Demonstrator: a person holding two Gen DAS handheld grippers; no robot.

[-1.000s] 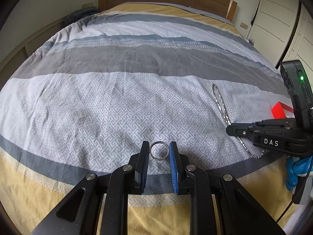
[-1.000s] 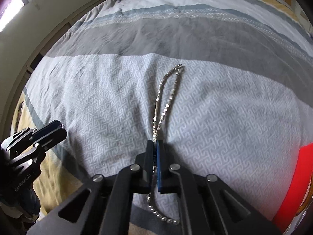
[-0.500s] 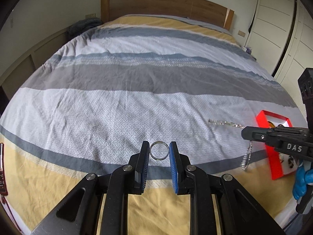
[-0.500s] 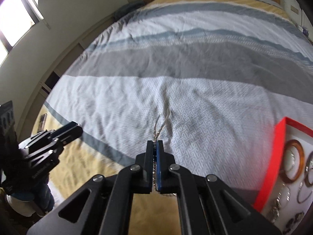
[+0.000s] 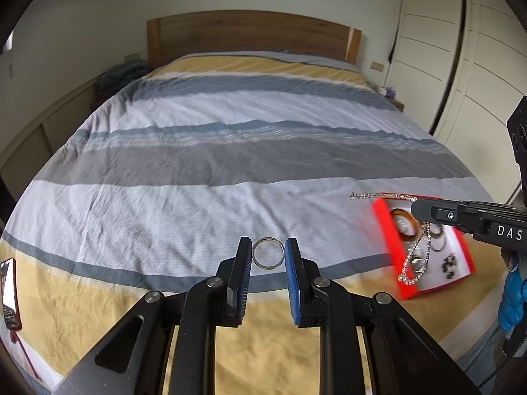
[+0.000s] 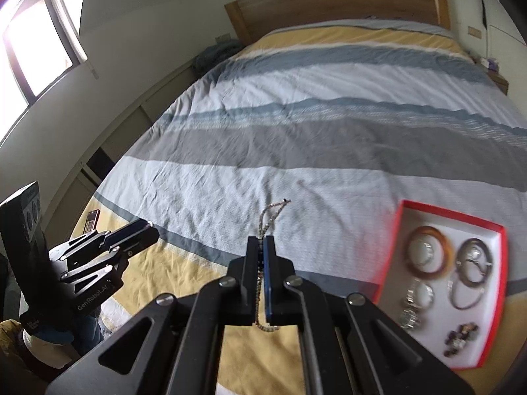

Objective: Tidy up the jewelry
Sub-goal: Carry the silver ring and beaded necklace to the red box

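Observation:
My left gripper [image 5: 267,253] is shut on a silver ring [image 5: 267,252] and holds it in the air above the bed. My right gripper [image 6: 261,247] is shut on a silver beaded chain [image 6: 267,219], which sticks out past the fingertips and hangs below the jaws. In the left wrist view the right gripper [image 5: 415,210] is at the right, over the red jewelry box [image 5: 382,217], with the chain [image 5: 415,263] dangling above it. The red box [image 6: 393,243] lies on the bed to the right in the right wrist view and holds several bracelets and bangles.
The striped bedspread [image 5: 230,164] fills both views, with a wooden headboard [image 5: 253,34] at the far end. A phone [image 5: 9,288] lies at the bed's left edge. White wardrobe doors [image 5: 461,49] stand at the right. The left gripper also shows in the right wrist view [image 6: 138,233].
Both grippers have risen well above the bed with their loads. The chain has been lifted off the bedspread and carried right, over the red box.

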